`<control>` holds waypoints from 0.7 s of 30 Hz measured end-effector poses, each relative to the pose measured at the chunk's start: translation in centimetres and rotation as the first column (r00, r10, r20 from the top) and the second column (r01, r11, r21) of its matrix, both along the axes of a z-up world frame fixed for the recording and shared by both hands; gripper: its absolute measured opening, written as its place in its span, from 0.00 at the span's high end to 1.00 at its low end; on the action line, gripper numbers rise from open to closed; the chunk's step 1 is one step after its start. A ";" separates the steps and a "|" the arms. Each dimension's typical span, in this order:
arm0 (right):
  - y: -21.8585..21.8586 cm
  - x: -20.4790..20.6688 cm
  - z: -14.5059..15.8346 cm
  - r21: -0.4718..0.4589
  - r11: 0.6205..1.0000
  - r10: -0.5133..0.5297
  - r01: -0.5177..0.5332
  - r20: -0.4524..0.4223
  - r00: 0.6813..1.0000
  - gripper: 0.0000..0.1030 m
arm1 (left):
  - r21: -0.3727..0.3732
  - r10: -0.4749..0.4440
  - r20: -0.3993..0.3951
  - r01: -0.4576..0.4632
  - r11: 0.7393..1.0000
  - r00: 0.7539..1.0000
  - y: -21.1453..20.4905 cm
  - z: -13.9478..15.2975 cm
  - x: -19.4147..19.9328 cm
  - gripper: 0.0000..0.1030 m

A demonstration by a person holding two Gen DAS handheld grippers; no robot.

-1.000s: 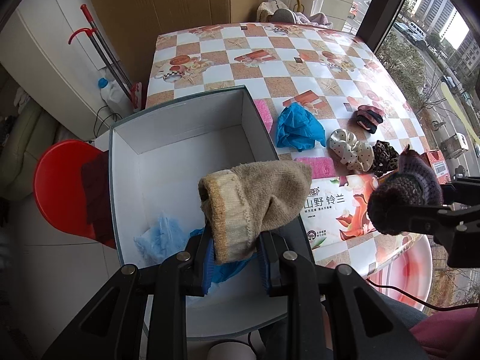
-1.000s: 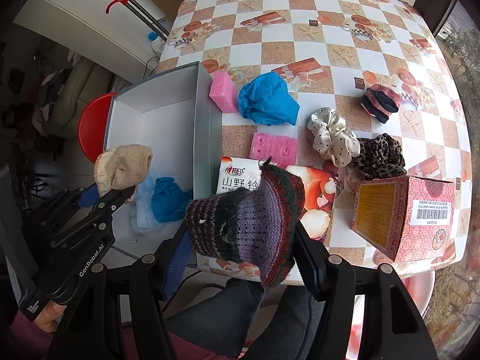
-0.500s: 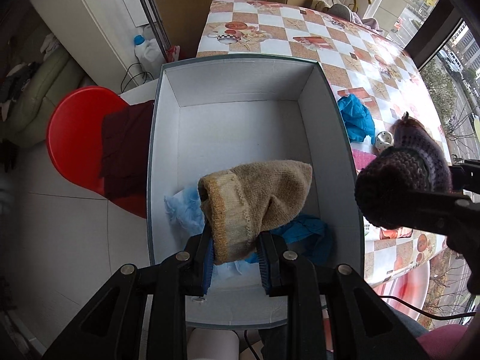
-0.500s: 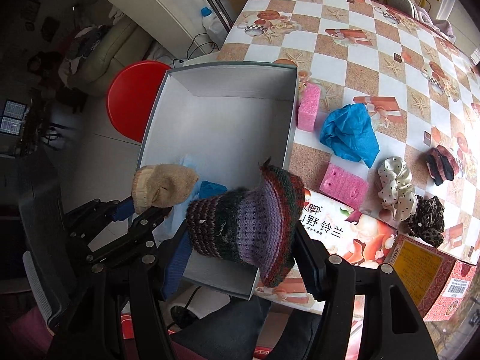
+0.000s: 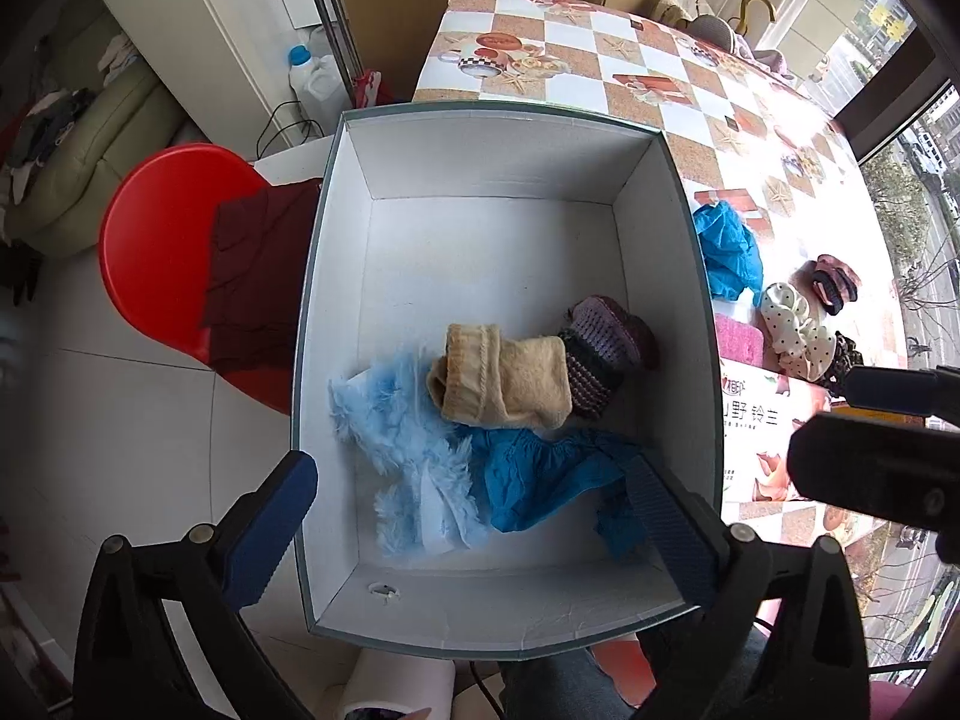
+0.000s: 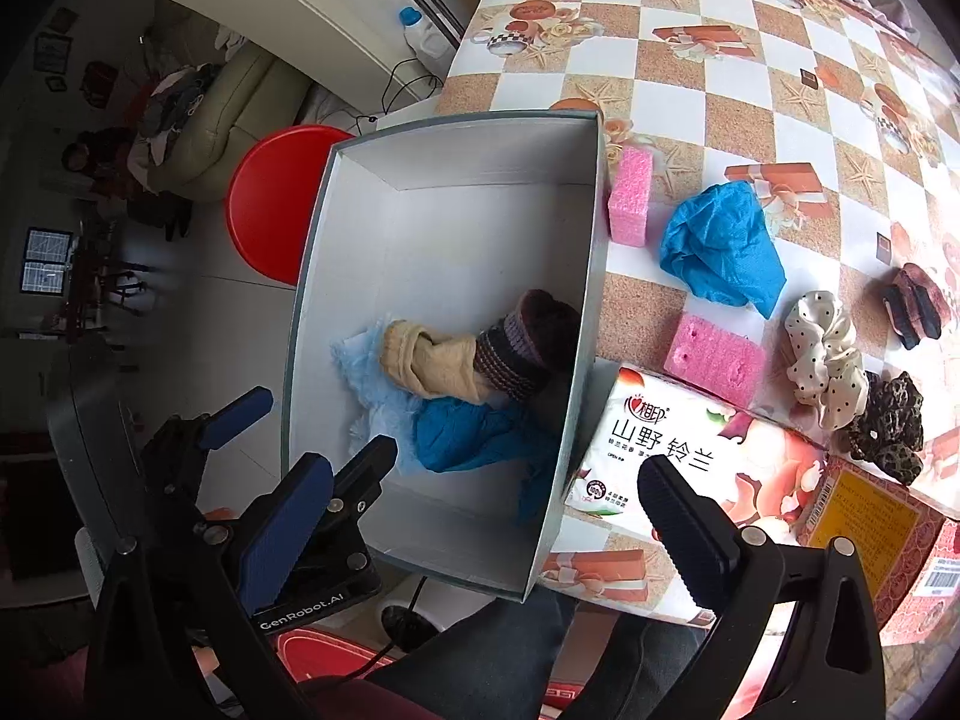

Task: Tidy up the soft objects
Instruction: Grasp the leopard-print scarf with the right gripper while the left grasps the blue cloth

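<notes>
A white box [image 5: 498, 180] [image 6: 444, 180] holds a tan knit hat [image 5: 504, 381] [image 6: 429, 360], a purple striped knit hat [image 5: 603, 354] [image 6: 528, 348], a pale blue fluffy piece [image 5: 396, 438] and a blue cloth [image 5: 540, 474] [image 6: 468, 435]. My left gripper [image 5: 474, 522] is open and empty above the box's near end. My right gripper [image 6: 486, 522] is open and empty over the box's near right wall. On the table lie a blue cloth [image 6: 717, 252], two pink sponges [image 6: 717, 360], a dotted scrunchie [image 6: 825, 354] and a leopard scrunchie [image 6: 885, 429].
A tissue pack [image 6: 678, 468] and a red carton [image 6: 870, 546] stand at the table's near edge. A red stool [image 5: 156, 252] with a maroon cloth [image 5: 252, 276] stands left of the box. A dark striped item [image 6: 912, 303] lies at the far right.
Both grippers have opened. The tan hat and the purple striped hat have dropped out of them and now lie side by side in the box.
</notes>
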State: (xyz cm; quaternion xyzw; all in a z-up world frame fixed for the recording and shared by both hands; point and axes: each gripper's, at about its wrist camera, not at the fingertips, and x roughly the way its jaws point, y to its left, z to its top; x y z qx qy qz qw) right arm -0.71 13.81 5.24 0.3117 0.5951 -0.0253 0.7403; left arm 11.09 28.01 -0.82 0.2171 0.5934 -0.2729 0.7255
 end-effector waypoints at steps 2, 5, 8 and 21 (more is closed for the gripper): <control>-1.5 -1.1 0.4 0.002 0.999 -0.035 0.035 -0.006 0.999 0.01 | -0.029 -0.023 -0.001 0.023 0.999 1.000 -1.1 0.8 0.1 0.00; -4.9 -3.4 1.7 0.014 0.994 -0.110 0.110 0.000 0.994 0.01 | -0.073 -0.116 0.053 0.120 0.990 0.992 -4.1 3.1 -0.7 0.00; -9.5 -6.4 3.4 0.029 0.977 -0.213 0.213 0.005 0.977 0.01 | -0.095 -0.231 0.074 0.237 0.967 0.970 -8.4 4.7 -1.7 0.00; -26.5 -15.7 -4.1 -0.006 0.910 -0.404 0.414 -0.230 0.886 0.01 | 0.232 -0.553 0.008 0.537 0.811 0.833 -27.3 -4.6 -5.7 0.00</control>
